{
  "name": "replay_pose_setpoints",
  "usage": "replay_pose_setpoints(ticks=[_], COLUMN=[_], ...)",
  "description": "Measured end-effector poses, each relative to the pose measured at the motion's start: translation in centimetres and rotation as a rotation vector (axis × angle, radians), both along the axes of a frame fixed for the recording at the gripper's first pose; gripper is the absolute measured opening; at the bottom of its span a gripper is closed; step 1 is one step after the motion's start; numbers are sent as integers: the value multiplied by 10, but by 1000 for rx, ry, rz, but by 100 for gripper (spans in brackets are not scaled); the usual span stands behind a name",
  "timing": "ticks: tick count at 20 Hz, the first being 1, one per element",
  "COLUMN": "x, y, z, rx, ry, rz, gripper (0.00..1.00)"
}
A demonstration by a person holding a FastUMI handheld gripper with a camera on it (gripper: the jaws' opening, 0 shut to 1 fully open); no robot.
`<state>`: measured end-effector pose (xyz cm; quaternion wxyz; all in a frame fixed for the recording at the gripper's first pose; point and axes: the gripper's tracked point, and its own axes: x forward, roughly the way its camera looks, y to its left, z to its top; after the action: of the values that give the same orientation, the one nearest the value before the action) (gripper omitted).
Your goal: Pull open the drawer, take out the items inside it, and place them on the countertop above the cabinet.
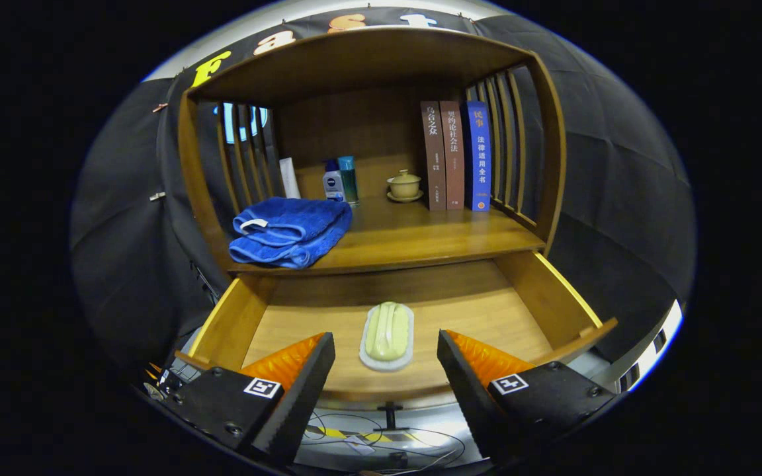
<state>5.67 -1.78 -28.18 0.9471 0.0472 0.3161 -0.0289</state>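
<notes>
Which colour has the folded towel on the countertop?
The folded towel is deep blue, seen in the gripper view; the open gripper is at the drawer.

Soap (387, 334) in drawer (553, 297); towel (288, 231) above

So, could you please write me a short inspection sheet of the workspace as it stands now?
Surface: wooden countertop above the drawer, bare at front centre.
Job's things: drawer pulled open; soap on its dish lies inside, not yet taken out.
Clutter: folded blue towel at the countertop's left; bottles, lidded cup and three upright books at the back.
Grippers: gripper open, fingers either side of the soap, not touching it.
Cables: thin wires on the floor below the drawer front.
Surroundings: black cloth wall around the cabinet.
</notes>
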Motion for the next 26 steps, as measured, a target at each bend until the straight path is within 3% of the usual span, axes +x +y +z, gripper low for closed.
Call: replay_pose_setpoints(ticks=[5, 14, 18, 21, 22, 23, 26], x=[54, 79, 73, 67, 67, 70, 69], y=[-3, -3, -4, -1, 0, -3, -2], z=[-32, -102, -118, -137, -124, -136, -136], rx=[25, -72, -84, -59, -55, -67, -72], ry=[141, 398, 499, 533, 520, 515, 511], rz=[-25, -11, -14, -7, -9, -8, 7], gripper=[99, 98, 73, 43, 44, 23, 22])
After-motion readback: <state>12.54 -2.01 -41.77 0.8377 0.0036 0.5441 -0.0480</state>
